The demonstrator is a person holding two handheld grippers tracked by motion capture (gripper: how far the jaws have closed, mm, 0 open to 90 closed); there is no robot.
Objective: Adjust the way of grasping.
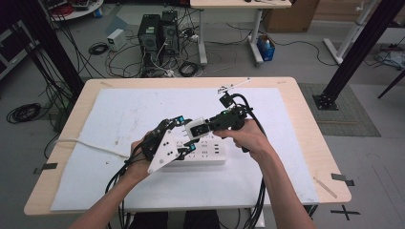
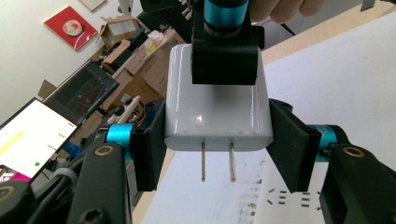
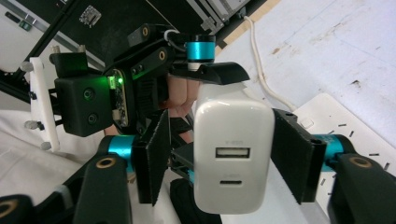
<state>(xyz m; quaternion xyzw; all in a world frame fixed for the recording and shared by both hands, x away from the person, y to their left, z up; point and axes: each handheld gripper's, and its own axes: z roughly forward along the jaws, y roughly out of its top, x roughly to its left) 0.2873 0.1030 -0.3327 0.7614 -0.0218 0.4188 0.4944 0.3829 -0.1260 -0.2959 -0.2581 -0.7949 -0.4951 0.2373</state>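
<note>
A white plug-in charger point(image 1: 197, 128) hangs in the air above a white power strip point(image 1: 210, 155) at the table's middle. My left gripper point(image 2: 217, 144) is shut on the charger point(image 2: 215, 107), its pads tight on both sides, and the two metal prongs point toward its camera. My right gripper point(image 3: 224, 158) stands around the charger's point(image 3: 231, 154) other end, where the USB ports face its camera. Its right pad meets the charger and a gap shows at its left pad. One right finger point(image 2: 224, 56) lies on the charger's top face.
The power strip point(image 3: 336, 121) lies on a white mat point(image 1: 119, 114) that covers most of the wooden table point(image 1: 310, 143). Its white cord point(image 1: 86, 144) runs off to the left. A thin tool point(image 1: 234, 86) lies at the mat's far edge. Computers and cables sit on the floor beyond.
</note>
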